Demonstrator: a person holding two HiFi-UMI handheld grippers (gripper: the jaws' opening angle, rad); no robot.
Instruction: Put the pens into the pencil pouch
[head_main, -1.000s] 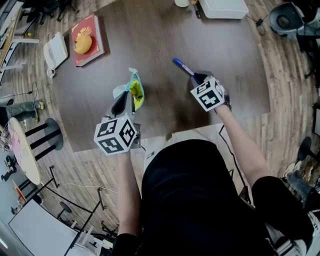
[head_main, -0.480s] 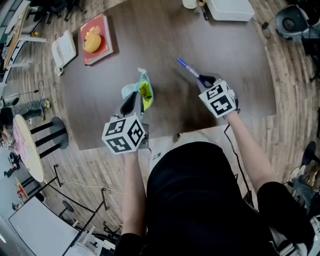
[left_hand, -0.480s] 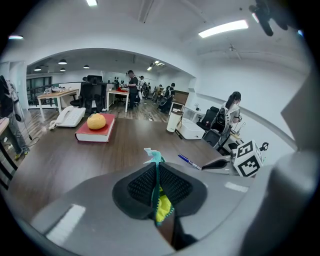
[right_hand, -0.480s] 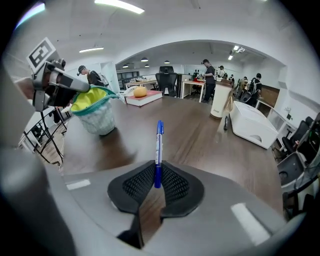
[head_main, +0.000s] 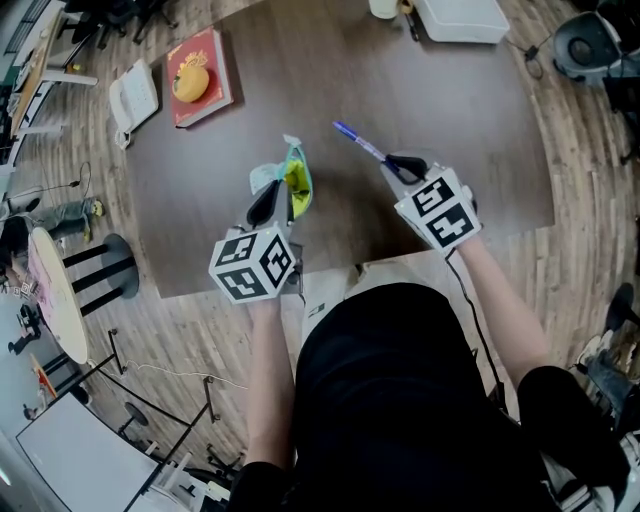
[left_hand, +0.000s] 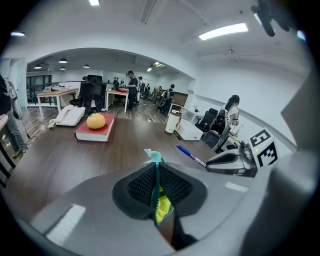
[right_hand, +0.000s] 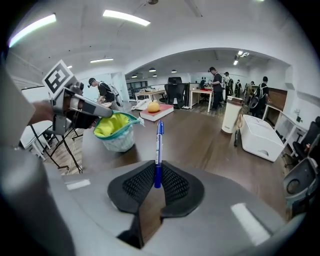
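The pencil pouch (head_main: 292, 182) is pale teal with a yellow lining and stands open-mouthed on the brown table (head_main: 440, 110). My left gripper (head_main: 270, 203) is shut on its near rim, the pouch (left_hand: 159, 196) edge pinched between the pads. My right gripper (head_main: 398, 166) is shut on a blue pen (head_main: 358, 144), lifted off the table to the right of the pouch. In the right gripper view the pen (right_hand: 158, 150) sticks up from the pads and the pouch (right_hand: 116, 131) lies to its left with its mouth showing. The left gripper view shows the pen (left_hand: 191, 156) at right.
A red book (head_main: 203, 78) with an orange fruit (head_main: 191, 84) on it and a white phone (head_main: 134, 96) lie at the table's far left. A white box (head_main: 458, 18) and a cup (head_main: 385, 7) stand at the far edge. People and office chairs are beyond.
My right gripper has risen and carried the pen left, closer to the pouch. The left gripper keeps its hold on the pouch rim in the same place.
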